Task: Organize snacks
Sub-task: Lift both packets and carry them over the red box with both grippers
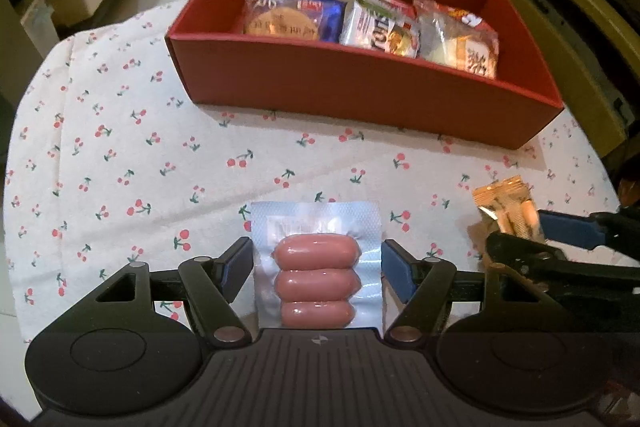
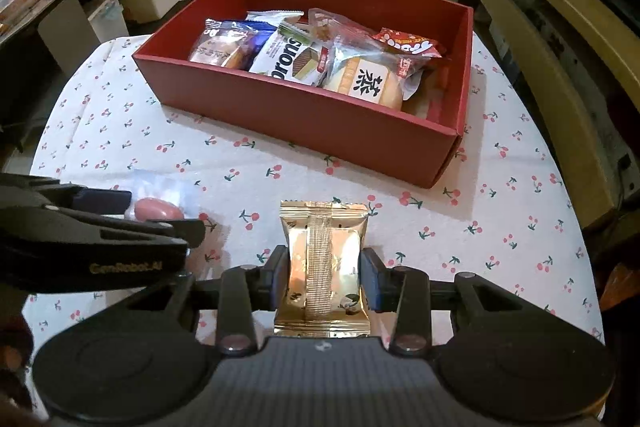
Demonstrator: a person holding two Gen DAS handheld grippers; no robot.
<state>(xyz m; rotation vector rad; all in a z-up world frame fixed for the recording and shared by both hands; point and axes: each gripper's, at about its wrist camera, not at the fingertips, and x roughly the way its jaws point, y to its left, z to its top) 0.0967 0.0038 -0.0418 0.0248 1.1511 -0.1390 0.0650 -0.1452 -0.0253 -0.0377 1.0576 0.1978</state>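
Table covered by white cherry-print cloth point(image 1: 120, 131); cluttered shelves and a wooden bench seen around it. One red box point(image 1: 360, 95) set on the cloth, about five wrapped snacks point(image 2: 312, 59) counted inside. One sausage pack point(image 1: 316, 267), three sausages, lies flat between the left gripper point(image 1: 316, 263) fingers, spread wide, not touching. One gold packet point(image 2: 324, 267) is clamped by the right gripper point(image 2: 325, 273), near side of the box.
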